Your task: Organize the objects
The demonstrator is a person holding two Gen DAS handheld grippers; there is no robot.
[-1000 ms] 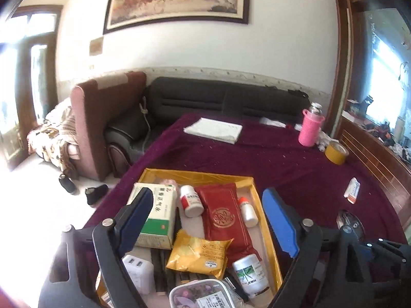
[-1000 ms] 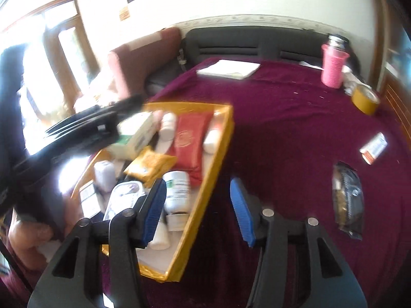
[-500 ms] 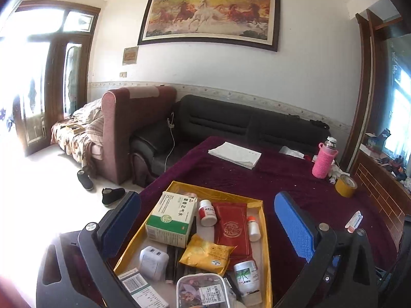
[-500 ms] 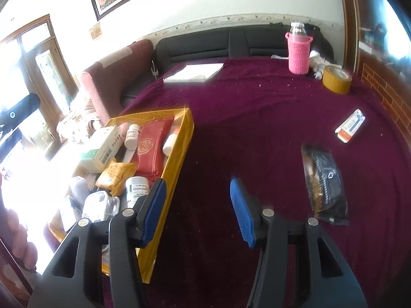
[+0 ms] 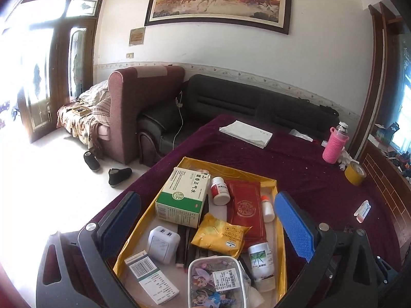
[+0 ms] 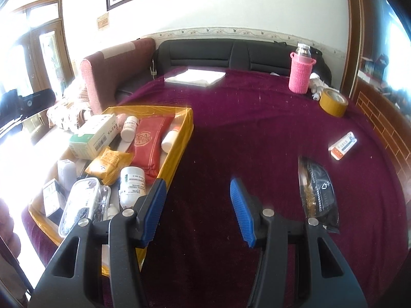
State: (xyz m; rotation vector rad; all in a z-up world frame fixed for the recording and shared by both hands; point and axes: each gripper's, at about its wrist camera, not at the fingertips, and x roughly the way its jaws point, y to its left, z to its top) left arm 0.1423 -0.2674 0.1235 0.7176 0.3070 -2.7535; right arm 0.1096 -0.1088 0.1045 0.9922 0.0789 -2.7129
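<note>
Left gripper (image 5: 205, 220) hangs above the yellow tray (image 5: 282, 261), jaws spread wide, nothing held. Right gripper (image 6: 197, 210) sits over bare maroon tablecloth (image 6: 257, 128) just beside the tray's right rim, jaws also apart and empty. In the tray: a green-and-white box (image 5: 182, 196) with Chinese print and a yellow packet (image 5: 219, 234) reading "CRACKERS". A black packet (image 6: 317, 192) and a small orange-and-white box (image 6: 343, 148) lie near the table's right edge.

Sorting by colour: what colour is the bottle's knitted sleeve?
Pink; the bottle's knitted sleeve shows best in the right wrist view.
</note>
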